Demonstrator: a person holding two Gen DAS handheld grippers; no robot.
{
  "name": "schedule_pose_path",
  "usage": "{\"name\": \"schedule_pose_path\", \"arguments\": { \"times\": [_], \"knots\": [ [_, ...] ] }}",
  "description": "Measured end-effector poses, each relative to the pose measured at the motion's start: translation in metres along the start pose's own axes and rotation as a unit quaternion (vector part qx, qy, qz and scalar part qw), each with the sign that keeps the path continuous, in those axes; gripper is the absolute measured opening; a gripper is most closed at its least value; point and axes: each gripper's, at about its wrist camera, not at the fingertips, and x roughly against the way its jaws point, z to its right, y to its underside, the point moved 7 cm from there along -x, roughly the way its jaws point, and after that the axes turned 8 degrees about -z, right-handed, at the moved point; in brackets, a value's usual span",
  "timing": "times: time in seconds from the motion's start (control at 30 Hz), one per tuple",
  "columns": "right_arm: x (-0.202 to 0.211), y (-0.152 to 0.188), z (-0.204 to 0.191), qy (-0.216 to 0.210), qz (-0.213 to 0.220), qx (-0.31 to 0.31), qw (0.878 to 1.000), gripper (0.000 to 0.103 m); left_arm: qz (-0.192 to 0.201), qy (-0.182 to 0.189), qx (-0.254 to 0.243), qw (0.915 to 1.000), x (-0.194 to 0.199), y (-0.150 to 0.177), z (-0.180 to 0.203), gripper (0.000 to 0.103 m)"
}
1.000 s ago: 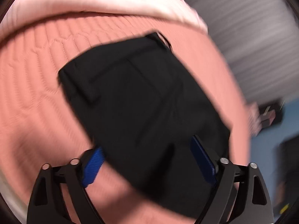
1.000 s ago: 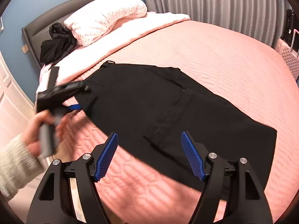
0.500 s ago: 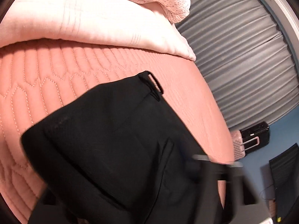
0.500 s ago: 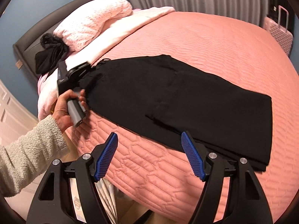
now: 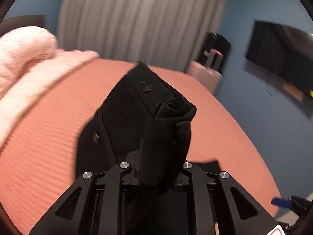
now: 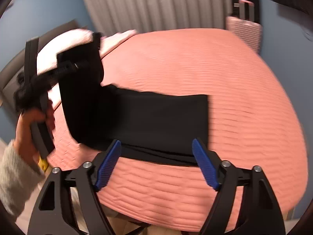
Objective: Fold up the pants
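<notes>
Left gripper point(image 5: 156, 168), fingers clamped on the waist end of the pants point(image 6: 156, 121) lifted over the bed point(image 6: 215, 68); right gripper point(image 6: 156, 164), fingers wide, near the front edge; a thin bite may slip, spoiling the fold.

Home bedroom: bed point(image 6: 195, 62) w/ pink quilt, pillow point(image 5: 21, 45), curtains point(image 5: 140, 19), wall TV point(image 5: 281, 54).

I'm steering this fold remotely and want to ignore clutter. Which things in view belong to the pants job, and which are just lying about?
In the job:
black pants, waist end lifted off the bed
left gripper, shut on the pants
right gripper, open, near the pants' front edge
pink bedspread, the folding surface

Just lying about:
pillow
pink suitcase
grey curtain
wall TV
</notes>
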Motion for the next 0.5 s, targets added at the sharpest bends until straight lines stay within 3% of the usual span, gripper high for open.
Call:
{"name": "schedule_pose_path", "arguments": {
  "times": [0.1, 0.2, 0.3, 0.5],
  "knots": [
    [0.008, 0.014, 0.040, 0.012, -0.003, -0.037, 0.999, 0.078, -0.061, 0.025, -0.026, 0.9975, -0.054, 0.042, 0.062, 0.016],
    [0.008, 0.028, 0.070, 0.020, -0.013, -0.063, 0.998, 0.078, -0.193, 0.020, -0.060, 0.9791, -0.126, 0.124, 0.120, 0.018],
    [0.010, 0.036, 0.088, 0.029, -0.017, -0.073, 0.997, 0.078, -0.150, -0.007, -0.109, 0.9825, -0.111, 0.134, 0.150, 0.018],
    [-0.006, 0.025, 0.096, 0.013, -0.024, -0.098, 0.995, 0.078, -0.154, 0.020, -0.074, 0.9851, -0.088, 0.118, 0.148, 0.022]
  ]
}}
